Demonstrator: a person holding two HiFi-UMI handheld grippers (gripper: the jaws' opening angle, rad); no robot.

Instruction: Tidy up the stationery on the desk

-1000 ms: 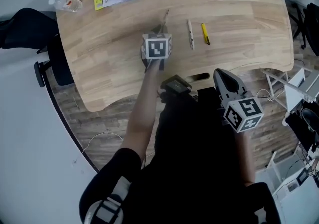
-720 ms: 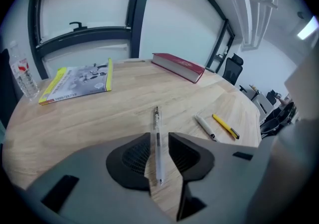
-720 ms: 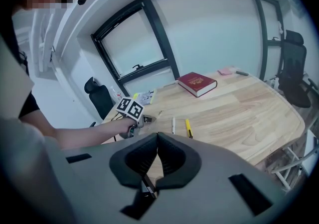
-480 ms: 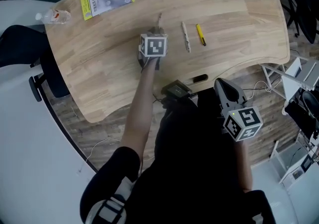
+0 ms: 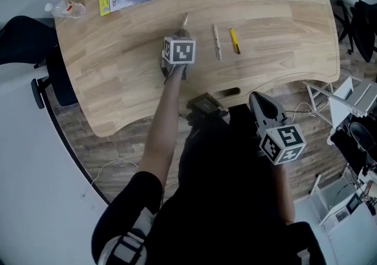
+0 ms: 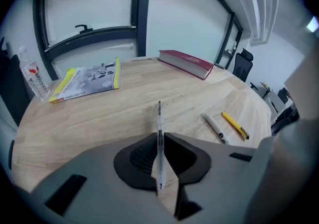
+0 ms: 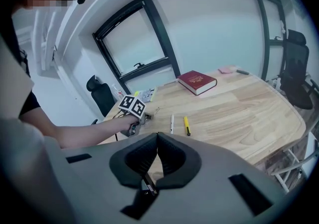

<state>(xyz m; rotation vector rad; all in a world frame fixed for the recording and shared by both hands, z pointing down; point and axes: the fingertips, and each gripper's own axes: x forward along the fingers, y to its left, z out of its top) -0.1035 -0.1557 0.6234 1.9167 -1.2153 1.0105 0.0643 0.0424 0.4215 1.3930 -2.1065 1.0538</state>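
Head view: we have dipped our left gripper (image 6: 160, 138), clamped on the clear pen (image 6: 159, 117), toward the desk (image 5: 118, 69), probably to place it; our right gripper (image 7: 156, 136) hangs closed, empty.

Clear plastic bottle (image 5: 66, 7) upright, red label; black office chair (image 5: 23, 40) near it; wood-plank floor (image 5: 118, 140).
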